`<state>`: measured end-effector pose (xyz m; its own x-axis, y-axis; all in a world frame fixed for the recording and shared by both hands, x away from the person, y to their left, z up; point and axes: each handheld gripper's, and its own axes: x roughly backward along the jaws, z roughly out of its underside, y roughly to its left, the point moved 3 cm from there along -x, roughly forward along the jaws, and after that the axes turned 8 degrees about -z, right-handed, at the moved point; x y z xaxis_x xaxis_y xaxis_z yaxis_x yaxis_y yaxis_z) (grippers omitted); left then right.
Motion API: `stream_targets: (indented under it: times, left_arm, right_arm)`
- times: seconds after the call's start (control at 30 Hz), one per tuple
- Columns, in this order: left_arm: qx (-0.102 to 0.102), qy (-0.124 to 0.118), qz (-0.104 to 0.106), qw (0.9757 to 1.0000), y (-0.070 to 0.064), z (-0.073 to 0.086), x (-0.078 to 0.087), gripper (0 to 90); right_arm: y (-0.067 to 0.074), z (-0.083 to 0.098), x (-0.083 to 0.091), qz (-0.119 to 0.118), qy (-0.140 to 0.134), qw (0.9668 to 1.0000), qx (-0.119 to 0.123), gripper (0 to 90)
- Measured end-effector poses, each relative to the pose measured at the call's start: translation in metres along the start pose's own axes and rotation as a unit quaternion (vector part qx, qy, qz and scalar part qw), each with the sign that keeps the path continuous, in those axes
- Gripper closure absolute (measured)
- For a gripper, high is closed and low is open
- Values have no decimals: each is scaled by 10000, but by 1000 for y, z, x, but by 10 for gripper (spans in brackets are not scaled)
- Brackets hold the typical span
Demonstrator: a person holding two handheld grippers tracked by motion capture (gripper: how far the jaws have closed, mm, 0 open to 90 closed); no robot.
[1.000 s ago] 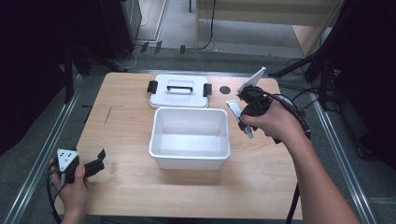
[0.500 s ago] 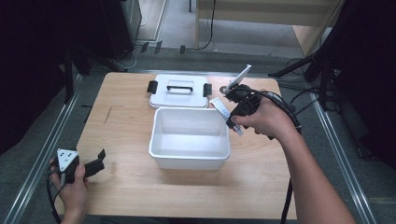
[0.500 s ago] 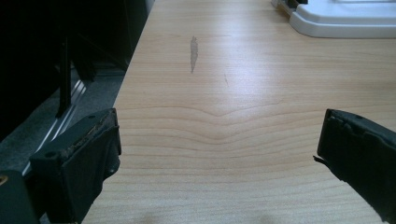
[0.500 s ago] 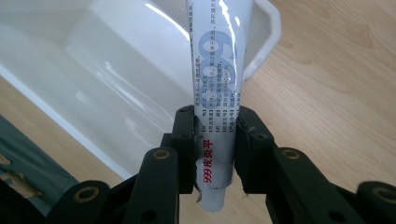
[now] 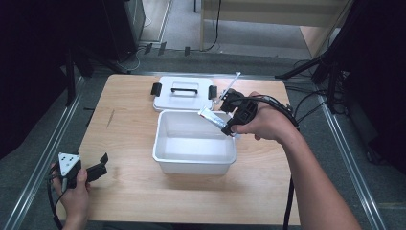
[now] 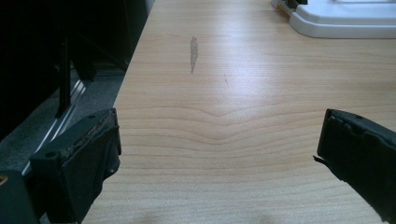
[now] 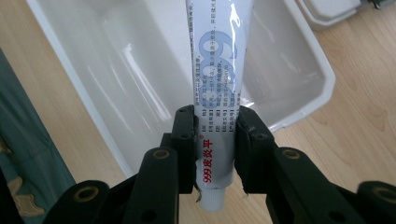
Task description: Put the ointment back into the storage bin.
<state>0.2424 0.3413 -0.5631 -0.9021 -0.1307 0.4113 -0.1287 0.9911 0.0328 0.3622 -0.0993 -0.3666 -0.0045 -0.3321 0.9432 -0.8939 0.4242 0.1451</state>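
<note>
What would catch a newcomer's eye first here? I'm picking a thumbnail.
The right gripper clamps a white ointment tube over the open white bin at mid-table. Behind the bin lies its lid. The left gripper rests open near the table's near-left corner.

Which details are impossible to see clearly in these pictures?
- Tube: far end cut off by the right gripper view's top edge; small print too fine.
- Lid: mostly cut off by the left gripper view's top edge.
- Bin floor under the tube: hidden in the high view.
</note>
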Motion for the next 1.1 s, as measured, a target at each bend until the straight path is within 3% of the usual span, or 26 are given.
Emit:
stream_targets:
  times: [0.17,0.27,0.3,0.33,0.57,0.73,1.1]
  left_arm:
    - [-6,1,-1,10000,0,0,0,0]
    - [-10,4,-9,10000,0,0,0,0]
    - [-10,4,-9,10000,0,0,0,0]
    - [-15,1,-11,10000,0,0,0,0]
    - [-1,-2,-1,10000,0,0,0,0]
    - [6,-1,-5,10000,0,0,0,0]
    - [10,-8,-2,10000,0,0,0,0]
  right_arm:
    - [4,0,-7,-87,93,9983,577,728]
    - [6,-1,-11,-132,161,9957,901,728]
    - [6,-1,-11,-132,161,9957,901,728]
    - [9,-1,-14,-163,216,9938,1080,728]
    - [12,-5,-26,-193,448,9878,1480,727]
    - [13,-6,-35,-207,574,9854,1589,727]
    - [13,-4,-51,-286,688,9849,1563,726]
